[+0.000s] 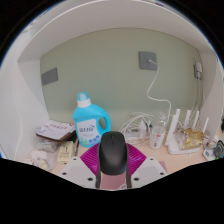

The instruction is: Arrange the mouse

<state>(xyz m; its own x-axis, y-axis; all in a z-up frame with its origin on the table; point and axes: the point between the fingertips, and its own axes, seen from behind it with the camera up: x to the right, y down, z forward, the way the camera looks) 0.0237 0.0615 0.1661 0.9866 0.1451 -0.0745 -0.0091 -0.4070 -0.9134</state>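
You are carrying the black mouse [112,153] pinched between your jaws above the desk [150,152], blue detergent bottle [87,119] at 11 o'clock, placement apparently remaining to be done.

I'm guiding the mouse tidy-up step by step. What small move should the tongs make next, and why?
Probably carry the mouse forward and lower it onto the bare desk. The tongs appear shut on it, its body filling the space between the pink pads, with the blue bottle and clutter to one side and the white cable on the other.
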